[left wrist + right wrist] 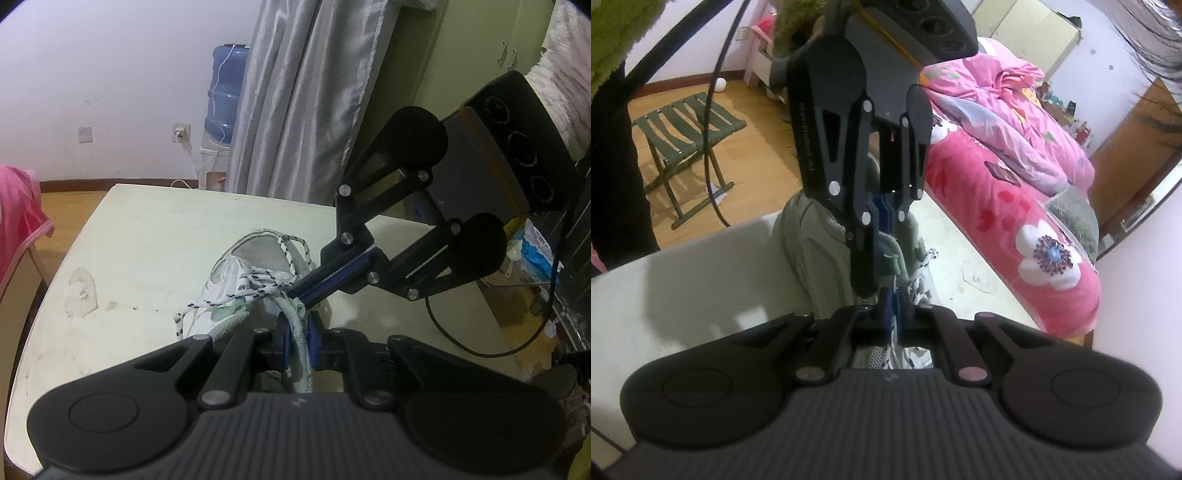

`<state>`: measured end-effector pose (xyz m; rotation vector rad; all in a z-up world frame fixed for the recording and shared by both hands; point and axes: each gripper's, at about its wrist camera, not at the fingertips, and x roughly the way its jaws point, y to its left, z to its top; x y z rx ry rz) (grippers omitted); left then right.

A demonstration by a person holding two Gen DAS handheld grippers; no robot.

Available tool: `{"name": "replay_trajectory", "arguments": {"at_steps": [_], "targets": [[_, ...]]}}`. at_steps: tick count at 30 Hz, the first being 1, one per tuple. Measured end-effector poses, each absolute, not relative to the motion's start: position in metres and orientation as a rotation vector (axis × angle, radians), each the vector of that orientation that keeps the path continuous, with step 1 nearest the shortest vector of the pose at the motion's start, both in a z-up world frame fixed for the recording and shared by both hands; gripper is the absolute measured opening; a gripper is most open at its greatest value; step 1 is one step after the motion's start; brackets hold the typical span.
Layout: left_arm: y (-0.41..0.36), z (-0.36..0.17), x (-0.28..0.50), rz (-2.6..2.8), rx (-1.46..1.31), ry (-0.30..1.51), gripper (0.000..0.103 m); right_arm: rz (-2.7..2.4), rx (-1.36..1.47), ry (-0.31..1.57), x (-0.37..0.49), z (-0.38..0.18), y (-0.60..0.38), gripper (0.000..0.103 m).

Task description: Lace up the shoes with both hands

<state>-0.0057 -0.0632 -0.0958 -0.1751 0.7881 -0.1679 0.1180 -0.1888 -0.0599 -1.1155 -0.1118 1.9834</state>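
Observation:
A white and pale green sneaker (229, 280) lies on the cream table (147, 229), threaded with a white lace with dark speckles (258, 280). At the bottom of the left wrist view, my left gripper (297, 322) is shut on the shoe's pale green tongue (300, 343). My right gripper (300, 298) reaches in from the right, shut on the lace just above the tongue. In the right wrist view my right gripper (894, 308) is shut at the shoe (809, 251). My left gripper (866, 284) points down from above it. A lace loop (925, 262) lies to the right.
A black cable (454, 339) trails over the table's right side, near clutter and a blue packet (535, 247). A water bottle (226, 92) and grey curtain (303, 92) stand behind. A green folding stool (683, 140) and a pink bed (1015, 184) flank the table.

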Motion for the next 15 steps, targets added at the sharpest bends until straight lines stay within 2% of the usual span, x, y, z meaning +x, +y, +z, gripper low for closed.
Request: {"name": "replay_trajectory", "arguments": {"at_steps": [15], "targets": [[-0.0576, -0.1016, -0.0059, -0.180, -0.178, 0.782, 0.011, 2.033, -1.085, -0.176, 0.1200, -0.0575, -0.1896, 0.001]]}}
